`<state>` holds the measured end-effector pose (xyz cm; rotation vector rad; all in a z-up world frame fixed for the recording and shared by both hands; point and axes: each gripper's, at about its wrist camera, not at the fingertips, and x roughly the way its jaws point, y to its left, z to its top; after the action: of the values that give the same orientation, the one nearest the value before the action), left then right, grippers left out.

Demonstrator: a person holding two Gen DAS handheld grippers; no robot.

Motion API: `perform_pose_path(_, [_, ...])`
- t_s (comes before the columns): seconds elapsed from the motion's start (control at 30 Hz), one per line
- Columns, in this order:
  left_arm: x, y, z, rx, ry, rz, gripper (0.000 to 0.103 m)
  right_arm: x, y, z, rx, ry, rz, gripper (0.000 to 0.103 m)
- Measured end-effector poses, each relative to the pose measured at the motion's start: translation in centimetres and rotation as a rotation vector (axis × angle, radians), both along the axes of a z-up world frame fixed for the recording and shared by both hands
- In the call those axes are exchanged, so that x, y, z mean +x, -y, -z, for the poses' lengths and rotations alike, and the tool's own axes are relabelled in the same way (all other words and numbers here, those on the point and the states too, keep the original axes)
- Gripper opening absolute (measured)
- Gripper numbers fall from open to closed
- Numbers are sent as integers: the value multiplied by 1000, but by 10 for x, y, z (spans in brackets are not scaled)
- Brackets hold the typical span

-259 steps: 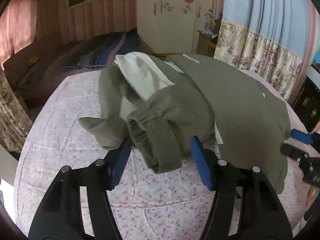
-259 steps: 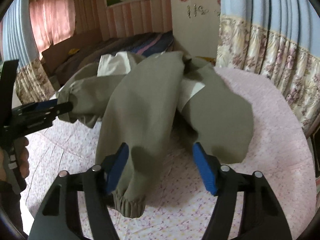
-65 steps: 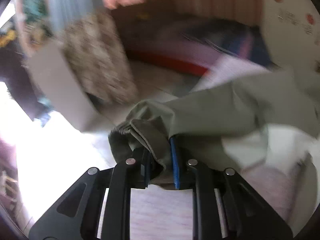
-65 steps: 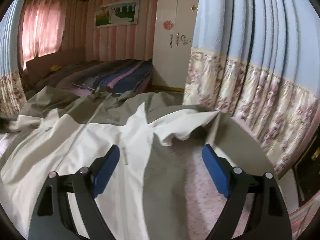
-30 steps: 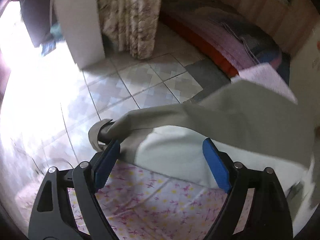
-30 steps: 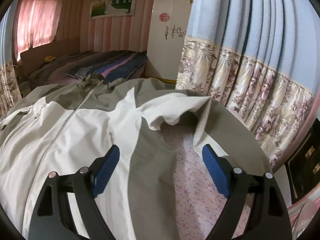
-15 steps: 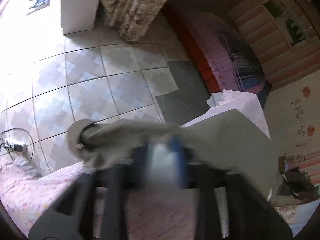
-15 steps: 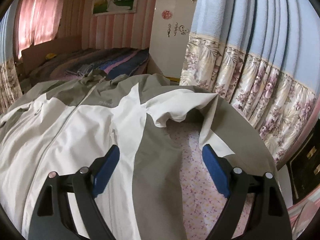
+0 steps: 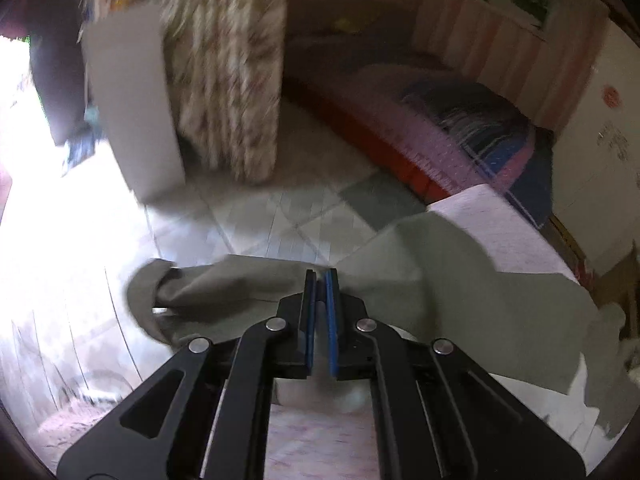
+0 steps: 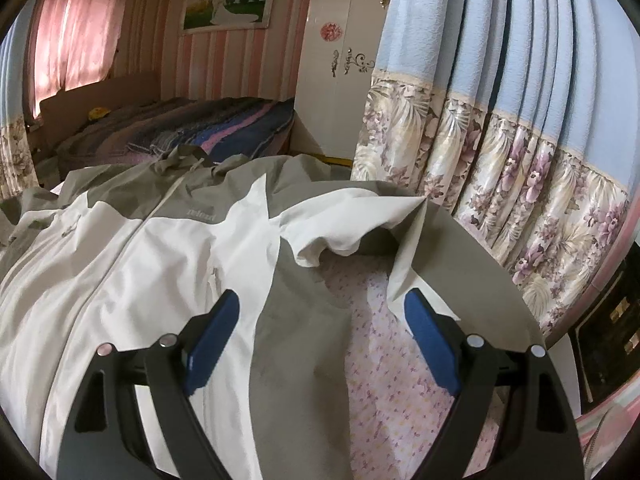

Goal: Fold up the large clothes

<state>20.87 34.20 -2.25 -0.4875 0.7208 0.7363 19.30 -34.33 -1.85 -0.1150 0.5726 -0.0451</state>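
A large olive and white jacket (image 10: 168,264) lies spread front up on the flowered table cover (image 10: 400,392). Its right sleeve (image 10: 360,228) is bent back across the table. My right gripper (image 10: 320,320) is open and empty, just above the jacket's olive side panel. In the left wrist view my left gripper (image 9: 320,280) is shut on the olive left sleeve (image 9: 440,280), holding it out past the table edge. The sleeve's cuff (image 9: 156,300) hangs to the left over the tiled floor.
A bed with a striped blanket (image 10: 208,128) stands behind the table. A flowered curtain (image 10: 520,160) hangs close on the right, and a white wardrobe (image 10: 340,60) stands at the back. A flowered curtain and a white panel (image 9: 132,100) stand on the floor left of the table.
My left gripper, open around the sleeve a second ago, has shut on it and swung up and out. The right gripper has stayed open and nearly still over the jacket.
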Motion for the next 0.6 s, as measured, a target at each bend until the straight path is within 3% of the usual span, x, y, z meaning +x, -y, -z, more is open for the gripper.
perform_pose_path(0.2, [44, 114, -57, 195, 54, 241, 2, 0, 4, -2, -5, 10, 5, 85])
perform_pose_path(0.37, [65, 251, -82, 353, 75, 550, 2, 0, 20, -3, 47, 12, 46, 85])
perform_pose_path(0.43, [71, 313, -72, 396, 45, 723, 2, 2, 28, -1, 92, 0, 65, 85])
perform_pose_path(0.5, [78, 374, -48, 420, -50, 922, 4, 5, 37, 1, 148, -25, 84, 85])
perform_pose_path(0.6, [76, 426, -10, 421, -150, 1104, 9, 6, 45, 4, 187, -54, 108, 85])
